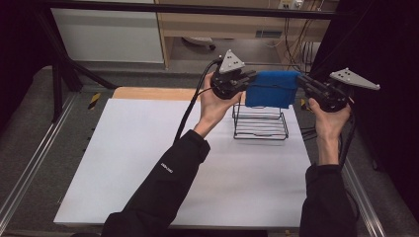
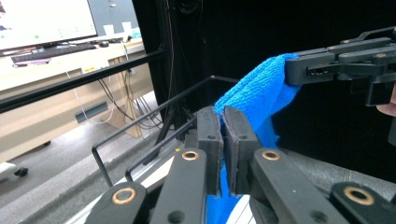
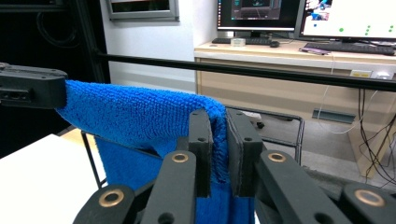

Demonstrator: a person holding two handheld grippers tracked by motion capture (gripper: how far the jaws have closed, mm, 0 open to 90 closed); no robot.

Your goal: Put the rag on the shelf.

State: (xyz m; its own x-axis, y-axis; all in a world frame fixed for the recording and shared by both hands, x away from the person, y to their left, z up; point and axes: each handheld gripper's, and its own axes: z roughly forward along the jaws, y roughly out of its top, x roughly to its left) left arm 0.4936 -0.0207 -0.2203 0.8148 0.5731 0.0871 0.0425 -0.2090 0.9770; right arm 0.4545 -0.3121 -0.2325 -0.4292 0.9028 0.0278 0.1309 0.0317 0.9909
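A blue towel (image 1: 271, 89) hangs folded between my two grippers, above a black wire rack (image 1: 260, 123) at the far side of the white table. My left gripper (image 1: 249, 78) is shut on the towel's left top corner; its own view has the blue towel (image 2: 259, 98) pinched between the pads (image 2: 208, 140). On the other side, my right gripper (image 1: 302, 81) is shut on the right top corner. In the right gripper view the blue towel (image 3: 135, 116) runs from its pads (image 3: 201, 140) to the left gripper's jaws at the far left.
A white mat (image 1: 148, 163) covers the table, with a strip of wood (image 1: 153, 93) at its far edge. A black frame bar (image 1: 197, 9) crosses behind the rack. Desks with monitors (image 3: 345, 18) stand beyond. Cables trail from both grippers.
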